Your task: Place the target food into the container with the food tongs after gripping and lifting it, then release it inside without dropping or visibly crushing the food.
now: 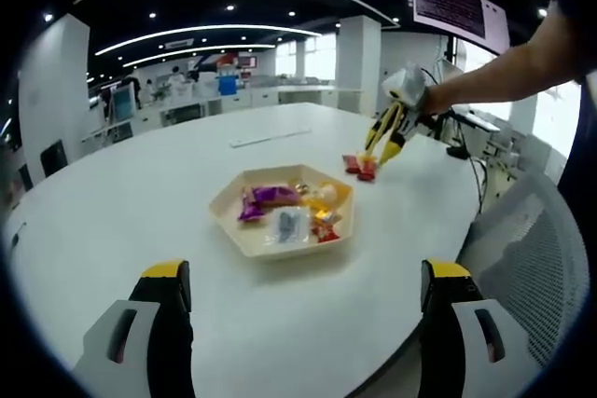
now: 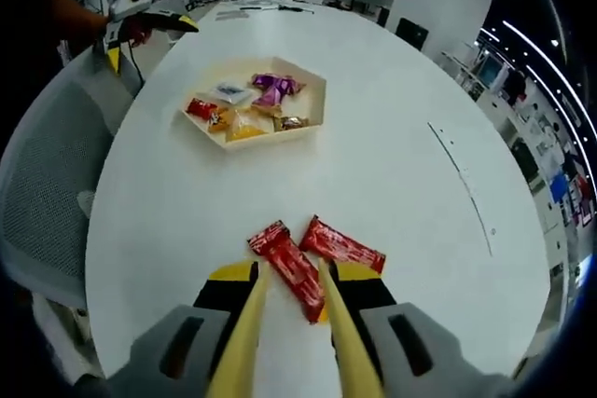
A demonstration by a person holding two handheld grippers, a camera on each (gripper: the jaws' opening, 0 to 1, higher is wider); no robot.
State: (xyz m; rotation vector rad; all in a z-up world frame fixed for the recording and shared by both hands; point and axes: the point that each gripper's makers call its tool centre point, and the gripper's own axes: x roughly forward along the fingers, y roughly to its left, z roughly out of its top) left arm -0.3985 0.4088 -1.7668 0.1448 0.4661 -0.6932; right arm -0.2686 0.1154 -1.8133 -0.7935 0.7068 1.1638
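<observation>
Tongs at lower centre of the right gripper view, parted astride a red snack packet flat on the bench, not yet clenched. Light, crinkly, slippery wrapper: best pinched gently mid-length. Hexagonal tray waiting upper left

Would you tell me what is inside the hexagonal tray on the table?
The hexagonal tray holds several wrapped snacks: a purple one, a red one, orange and pale ones. Anything beneath them is hidden.

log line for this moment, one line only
right gripper: shut on tongs, tips astride red snack packet on table | left gripper: open, idle | hexagonal tray: holds snacks | packet not lifted
</observation>
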